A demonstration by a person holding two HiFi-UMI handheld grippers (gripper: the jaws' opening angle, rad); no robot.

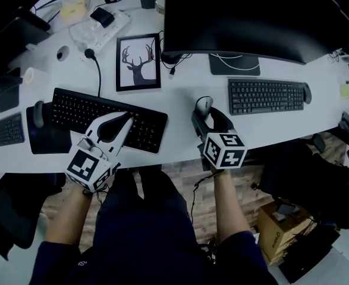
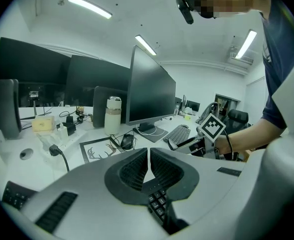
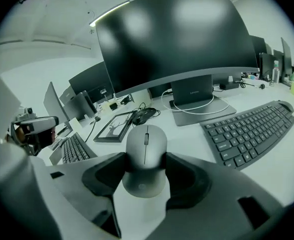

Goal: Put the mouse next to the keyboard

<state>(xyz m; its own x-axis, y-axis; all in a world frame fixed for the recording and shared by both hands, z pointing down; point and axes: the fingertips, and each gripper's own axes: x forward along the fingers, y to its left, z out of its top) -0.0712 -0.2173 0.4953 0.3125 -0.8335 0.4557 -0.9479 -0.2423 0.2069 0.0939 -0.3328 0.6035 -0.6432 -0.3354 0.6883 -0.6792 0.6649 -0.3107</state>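
The right gripper [image 3: 145, 168] pinches the grey oval plastic mouse [image 3: 145, 154], whose nose points at the large black monitor [image 3: 177, 39], with the flat black keyboard [image 3: 252, 131] near on its right, seemingly parallel; the left gripper [image 2: 149, 159] is pressed together, empty.

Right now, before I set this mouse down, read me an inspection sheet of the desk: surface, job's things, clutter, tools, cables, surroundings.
Surface: white desk, crowded along the back.
Job's things: grey mouse between the right tool's jaws; right keyboard to its right; left keyboard.
Clutter: deer picture, power strip, bottle.
Tools: left tool shut and empty, above the left keyboard; right tool shut on the mouse.
Cables: black cable from a plug toward the left keyboard; white cable on the monitor foot.
Surroundings: monitor, wooden floor, cardboard box.
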